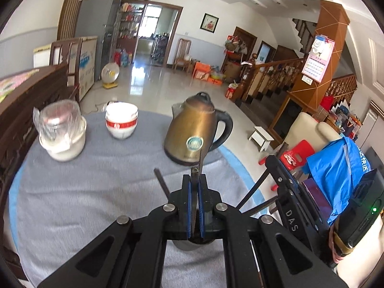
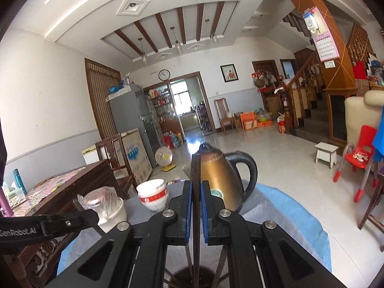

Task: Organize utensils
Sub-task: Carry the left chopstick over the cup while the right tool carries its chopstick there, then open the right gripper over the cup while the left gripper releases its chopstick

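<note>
A round table (image 1: 96, 192) under a grey cloth, with a blue layer showing along its rim, carries everything; its near edge is cut off by both gripper bodies, and in the right wrist view most of its top is hidden behind the black linkages. Toward the far right edge stands a brass-coloured kettle (image 1: 192, 132) with a black handle, its lower body partly screened in both views by the thing each gripper holds. At the far left edge sits a white pot capped by a clear plastic-wrapped lid (image 1: 61, 129), blurred, its contents hard to make out. Just beside it, at the far middle edge, is a stack of white bowls with a red band (image 1: 121, 121). The left gripper (image 1: 195, 184) has its blue-padded jaws pressed together on a thin dark utensil handle (image 1: 201, 160) that stands up in front of the kettle; its lower end is hidden between the pads. More dark sticks (image 1: 162, 184) fan out on either side, seemingly from a dark holder (image 1: 192, 243) mostly hidden beneath the jaws near the table's near edge. The right gripper (image 2: 196, 192) is likewise clamped on a flat dark utensil (image 2: 196, 168) held upright, seen edge-on, so its kind cannot be told.
</note>
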`<action>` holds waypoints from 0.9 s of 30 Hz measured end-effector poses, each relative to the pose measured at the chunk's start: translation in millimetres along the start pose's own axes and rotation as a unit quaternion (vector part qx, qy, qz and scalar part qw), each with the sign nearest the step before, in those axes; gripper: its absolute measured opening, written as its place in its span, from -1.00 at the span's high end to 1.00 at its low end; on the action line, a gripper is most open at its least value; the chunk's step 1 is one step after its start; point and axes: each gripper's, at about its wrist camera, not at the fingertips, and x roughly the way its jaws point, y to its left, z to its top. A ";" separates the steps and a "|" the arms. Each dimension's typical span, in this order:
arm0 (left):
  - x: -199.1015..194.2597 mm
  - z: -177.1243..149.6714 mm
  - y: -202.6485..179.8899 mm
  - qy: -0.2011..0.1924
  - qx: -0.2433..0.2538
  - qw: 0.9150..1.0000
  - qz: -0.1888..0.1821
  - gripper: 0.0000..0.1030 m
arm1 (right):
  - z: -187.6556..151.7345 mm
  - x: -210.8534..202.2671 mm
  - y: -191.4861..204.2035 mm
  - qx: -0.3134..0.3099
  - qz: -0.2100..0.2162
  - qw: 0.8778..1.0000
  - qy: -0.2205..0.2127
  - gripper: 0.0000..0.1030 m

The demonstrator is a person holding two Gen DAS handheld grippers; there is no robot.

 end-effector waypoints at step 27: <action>-117.6 -105.6 16.8 -0.009 0.077 0.991 0.112 -0.42 | -19.6 -130.2 -30.8 0.078 0.035 0.996 0.014 -0.18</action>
